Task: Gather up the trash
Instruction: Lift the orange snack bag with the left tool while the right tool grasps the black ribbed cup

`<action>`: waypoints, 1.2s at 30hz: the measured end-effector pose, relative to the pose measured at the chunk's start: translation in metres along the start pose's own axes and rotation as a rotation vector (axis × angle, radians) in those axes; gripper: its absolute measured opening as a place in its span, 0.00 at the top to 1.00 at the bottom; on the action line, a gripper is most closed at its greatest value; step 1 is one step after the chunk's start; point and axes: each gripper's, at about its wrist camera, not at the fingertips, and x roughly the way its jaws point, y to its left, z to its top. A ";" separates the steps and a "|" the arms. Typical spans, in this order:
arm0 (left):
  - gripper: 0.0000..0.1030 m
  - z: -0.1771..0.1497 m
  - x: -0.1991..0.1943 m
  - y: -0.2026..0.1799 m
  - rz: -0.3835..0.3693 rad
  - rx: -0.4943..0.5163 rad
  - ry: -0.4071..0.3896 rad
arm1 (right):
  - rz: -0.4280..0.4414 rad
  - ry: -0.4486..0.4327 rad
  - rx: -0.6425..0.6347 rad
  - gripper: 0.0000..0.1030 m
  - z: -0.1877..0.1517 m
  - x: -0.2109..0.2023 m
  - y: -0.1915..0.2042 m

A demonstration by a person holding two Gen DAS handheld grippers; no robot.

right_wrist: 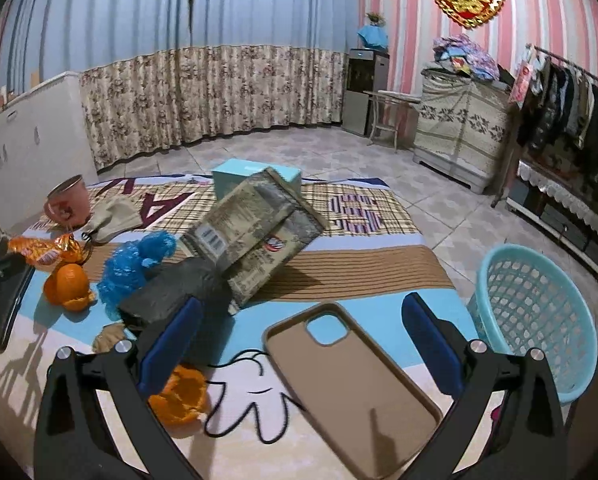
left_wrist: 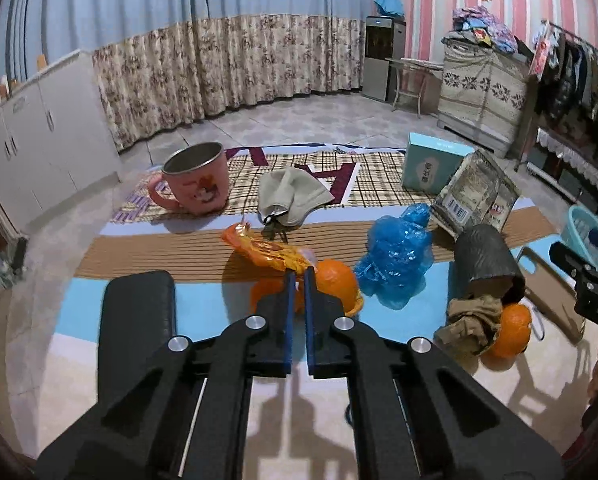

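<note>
surface: blanket point(right_wrist: 339, 276) spread on floor | bin: teal basket point(right_wrist: 539, 320) just beside its right edge | right gripper point(right_wrist: 311, 344): jaws wide apart over brown phone case point(right_wrist: 355, 392) | left gripper point(left_wrist: 298, 276): jaws clamped together on orange snack wrapper point(left_wrist: 265, 250), orange peel point(left_wrist: 337, 280) just beyond

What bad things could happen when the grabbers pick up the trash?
The left gripper is shut on the orange wrapper by only a corner, so it might slip out or tear. The right gripper, open, hangs above the phone case, not trash, and could grab it by mistake. The basket sits beyond the mat's edge, so tosses may miss.
</note>
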 end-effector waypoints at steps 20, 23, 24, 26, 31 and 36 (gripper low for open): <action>1.00 -0.010 0.006 0.032 0.000 -0.071 0.038 | 0.081 0.191 0.069 0.05 0.005 0.042 0.054; 1.00 -0.010 0.007 0.032 0.003 -0.074 0.041 | 0.121 0.219 0.071 0.08 0.001 0.047 0.059; 1.00 -0.010 0.007 0.031 0.005 -0.072 0.040 | 0.169 0.238 0.076 0.15 -0.002 0.049 0.061; 1.00 -0.010 0.008 0.030 0.010 -0.067 0.042 | 0.209 0.245 0.074 0.33 -0.003 0.049 0.065; 1.00 -0.010 0.006 0.029 0.025 -0.066 0.030 | 0.197 0.203 0.072 0.34 0.000 0.042 0.056; 1.00 -0.006 -0.004 0.026 0.030 -0.066 -0.009 | 0.171 0.117 0.089 0.34 0.011 0.028 0.029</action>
